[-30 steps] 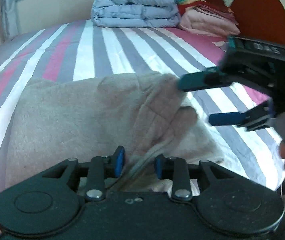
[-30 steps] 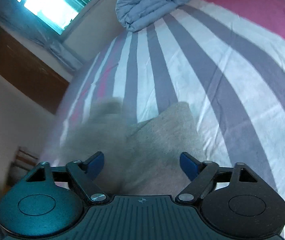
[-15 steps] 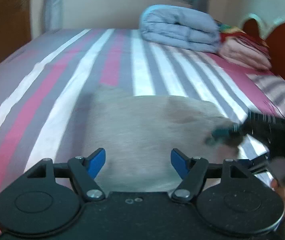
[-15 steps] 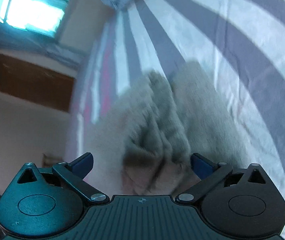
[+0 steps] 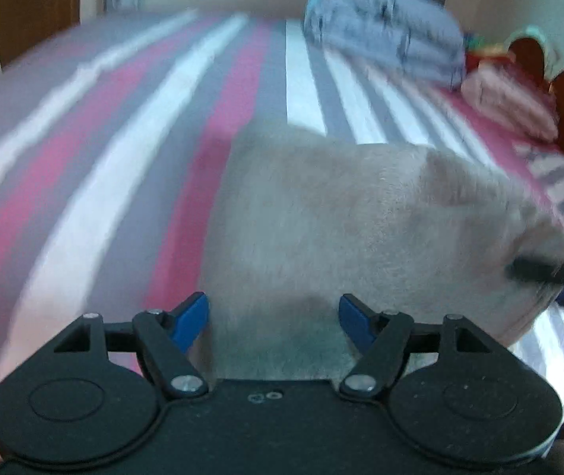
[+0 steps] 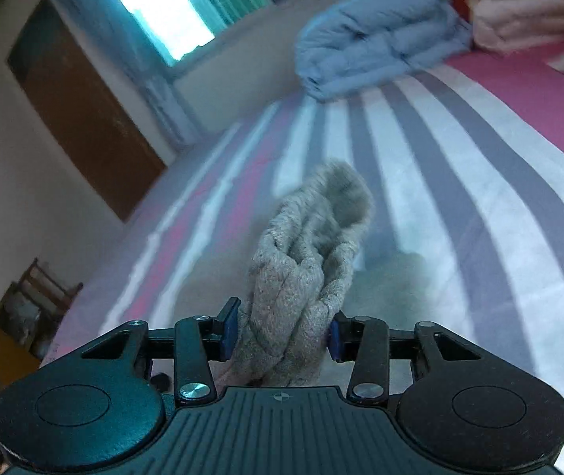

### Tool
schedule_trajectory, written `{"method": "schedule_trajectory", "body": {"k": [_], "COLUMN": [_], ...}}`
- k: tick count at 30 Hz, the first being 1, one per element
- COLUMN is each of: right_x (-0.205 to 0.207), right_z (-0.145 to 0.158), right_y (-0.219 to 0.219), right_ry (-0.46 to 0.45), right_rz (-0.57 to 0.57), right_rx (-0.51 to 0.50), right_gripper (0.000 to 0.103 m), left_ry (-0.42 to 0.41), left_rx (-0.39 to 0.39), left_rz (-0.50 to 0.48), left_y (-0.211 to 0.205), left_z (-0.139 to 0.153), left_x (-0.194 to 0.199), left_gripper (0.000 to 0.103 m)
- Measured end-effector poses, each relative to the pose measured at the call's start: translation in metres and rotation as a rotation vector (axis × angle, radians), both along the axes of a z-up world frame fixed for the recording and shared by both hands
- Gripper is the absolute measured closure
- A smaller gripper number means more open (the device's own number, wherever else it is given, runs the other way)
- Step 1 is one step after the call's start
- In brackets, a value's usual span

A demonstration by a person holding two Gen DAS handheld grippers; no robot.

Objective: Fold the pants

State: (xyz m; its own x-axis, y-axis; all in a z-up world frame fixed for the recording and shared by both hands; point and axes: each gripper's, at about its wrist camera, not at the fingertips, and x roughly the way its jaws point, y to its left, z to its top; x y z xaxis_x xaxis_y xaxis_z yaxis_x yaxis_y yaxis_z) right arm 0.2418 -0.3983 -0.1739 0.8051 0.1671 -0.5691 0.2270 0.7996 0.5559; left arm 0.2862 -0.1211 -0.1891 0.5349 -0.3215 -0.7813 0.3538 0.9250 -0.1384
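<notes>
The beige fleece pants lie folded on the striped bed. My left gripper is open, its blue pads either side of the near edge of the pants, holding nothing. My right gripper is shut on a thick bunched wad of the pants, which sticks up between the pads. In the left wrist view the right gripper shows as a dark blurred shape at the right edge of the pants.
The bed sheet has pink, grey and white stripes. A folded blue duvet and folded pink blankets lie at the head of the bed. A wooden door and a chair stand at left.
My left gripper let go of the pants and opened, then drew back. My right gripper closed on a bunch of the pants and lifted it. Both views shifted.
</notes>
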Motion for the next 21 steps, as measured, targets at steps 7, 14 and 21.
{"method": "schedule_trajectory", "body": {"k": [7,14,21], "right_x": [-0.028,-0.028,-0.023], "right_z": [-0.036,0.045,-0.043], "right_y": [-0.016,0.021,0.043], "right_ry": [0.165,-0.074,0.140], "right_rz": [-0.079,-0.035,0.039], "right_rx": [0.054,-0.261,-0.260], "right_gripper": [0.033,0.033,0.038], "left_ry": [0.008,-0.022,0.014], "left_rx": [-0.018,-0.021,0.047], "left_rz": [0.030,0.004,0.000], "left_y": [0.014,0.002,-0.001], "left_z": [0.005,0.016,-0.016], "left_x": [0.001,0.003,-0.012], "left_gripper": [0.039,0.040,0.030]}}
